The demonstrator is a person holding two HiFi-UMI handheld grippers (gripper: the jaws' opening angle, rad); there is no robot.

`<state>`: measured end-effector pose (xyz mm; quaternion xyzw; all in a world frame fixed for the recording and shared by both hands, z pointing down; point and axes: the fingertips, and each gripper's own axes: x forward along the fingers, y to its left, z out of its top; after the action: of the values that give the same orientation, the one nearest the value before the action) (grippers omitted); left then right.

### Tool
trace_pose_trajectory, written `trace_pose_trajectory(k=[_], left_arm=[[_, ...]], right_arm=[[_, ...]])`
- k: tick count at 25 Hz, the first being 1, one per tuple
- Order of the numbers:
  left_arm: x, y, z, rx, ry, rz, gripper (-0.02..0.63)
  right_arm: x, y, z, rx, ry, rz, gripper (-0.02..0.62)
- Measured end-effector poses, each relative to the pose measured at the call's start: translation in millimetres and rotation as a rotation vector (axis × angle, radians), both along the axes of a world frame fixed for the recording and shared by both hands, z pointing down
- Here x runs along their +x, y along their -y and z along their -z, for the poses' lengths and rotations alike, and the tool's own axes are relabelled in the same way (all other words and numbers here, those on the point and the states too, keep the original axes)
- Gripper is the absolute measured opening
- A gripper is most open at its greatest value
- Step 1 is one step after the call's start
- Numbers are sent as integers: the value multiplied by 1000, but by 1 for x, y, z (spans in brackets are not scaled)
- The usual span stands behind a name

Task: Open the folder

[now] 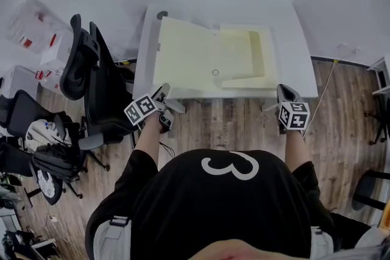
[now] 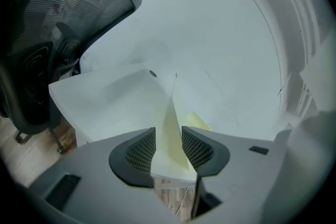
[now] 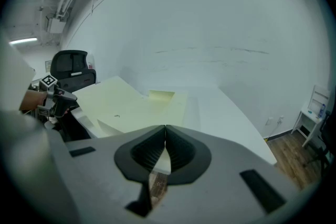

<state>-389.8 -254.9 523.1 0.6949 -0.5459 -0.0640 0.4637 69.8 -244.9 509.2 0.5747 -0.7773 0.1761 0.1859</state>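
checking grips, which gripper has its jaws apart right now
The left gripper: its jaws stand apart with an edge of the pale yellow folder between them. The right gripper has its jaws together.

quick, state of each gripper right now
left gripper: open, an edge of the folder stands between its jaws, not pinched
right gripper: closed, jaw tips together, nothing seen held

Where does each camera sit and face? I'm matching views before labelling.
Head view: on the person's head, steeply down at folder and table; torso, forearms, left gripper, right gripper show.
Left gripper view: on left gripper, along its open jaws, folder between.
Right gripper view: on right gripper, past its shut jaws, across the table.
All share the folder.
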Motion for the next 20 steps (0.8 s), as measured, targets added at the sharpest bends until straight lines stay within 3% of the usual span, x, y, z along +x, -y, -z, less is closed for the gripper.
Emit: trace_pose_trajectory(k=[7, 15, 20], left_arm=[[21, -22, 18, 56, 17, -35, 150], [61, -83, 37, 95, 25, -99, 150], [118, -140, 65, 138, 79, -245, 149]], right_arm=[[-2, -49, 11, 14, 31, 45, 23], [-9, -123, 39, 40, 90, 136, 25], [-15, -170, 70, 85, 136, 204, 24]])
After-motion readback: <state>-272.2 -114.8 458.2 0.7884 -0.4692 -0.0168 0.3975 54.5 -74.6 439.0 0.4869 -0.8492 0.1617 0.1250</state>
